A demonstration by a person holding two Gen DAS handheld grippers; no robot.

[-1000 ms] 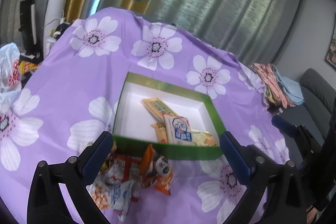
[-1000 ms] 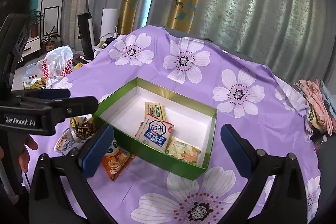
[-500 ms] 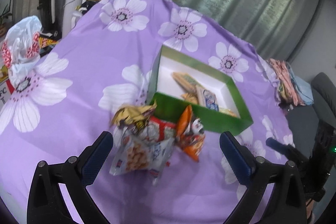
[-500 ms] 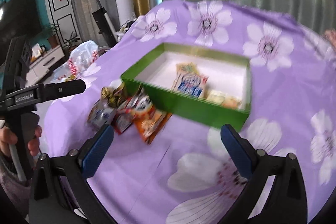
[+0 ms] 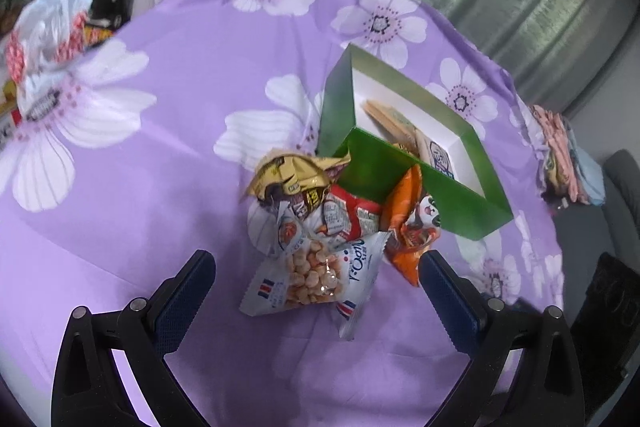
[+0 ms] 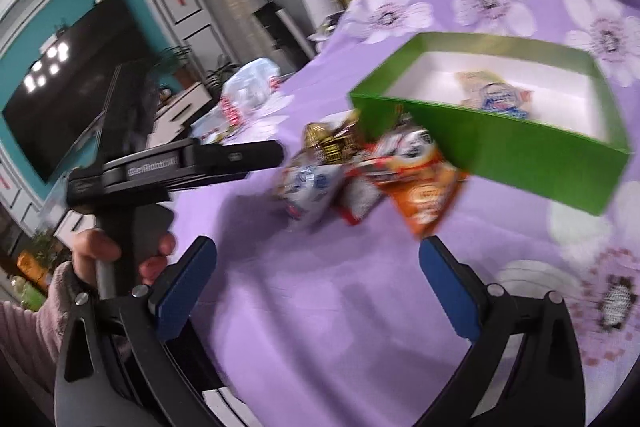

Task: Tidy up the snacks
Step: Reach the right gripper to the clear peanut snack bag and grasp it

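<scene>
Snacks [image 5: 320,223] lie heaped on the purple bench cloth [image 5: 168,195] against the near wall of the green box [image 5: 448,195], which already holds a few packets. Both grippers have swung from the box toward this heap; the left gripper [image 5: 316,291] hangs spread wide, empty, over the peanut packet [image 5: 316,275], the right gripper [image 6: 316,281] likewise agape, so another pick looks imminent.

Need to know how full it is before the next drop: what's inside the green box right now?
In the green box: a blue-and-white packet and a tan packet on the white floor. The near wall hides the front strip, so more may lie there.
</scene>
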